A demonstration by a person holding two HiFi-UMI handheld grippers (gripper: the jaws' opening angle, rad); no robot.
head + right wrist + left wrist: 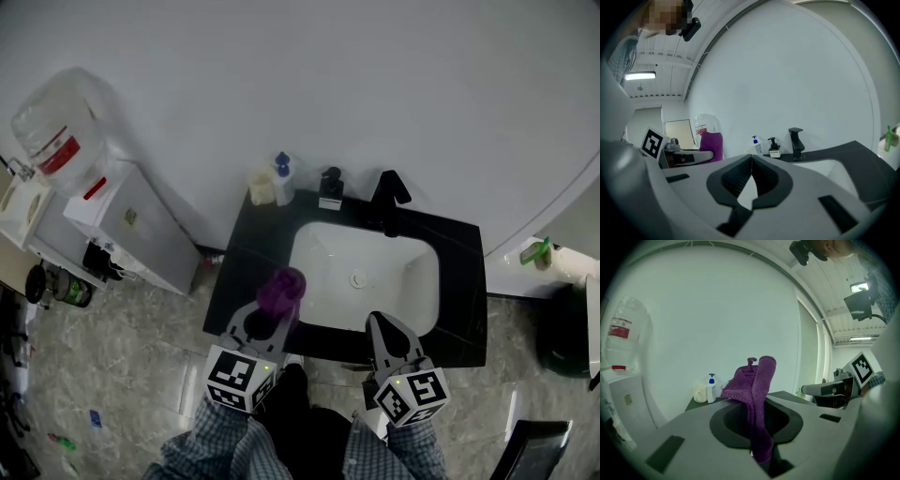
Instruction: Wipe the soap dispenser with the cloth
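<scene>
At the far left a water cooler (58, 141) stands against the wall, well apart from the black counter (461, 323). The left gripper (270, 315) hangs over the counter's near left edge, its jaws clamped on a purple cloth (757, 390) that sticks up past their tips and folds over to the left. At the far left corner of the counter sit a cream cup (262, 186) and, just beside it, a white pump bottle (282, 179) with a blue top. To their right, near the wall, stands the black soap dispenser (330, 188), just left of the black faucet (388, 199), far from both grippers. The white basin (414, 274) fills the middle of the counter. The right gripper (380, 322) hovers over the basin's near rim, its jaws pressed together with nothing between them. A green bottle (536, 250) lies at the far right.
</scene>
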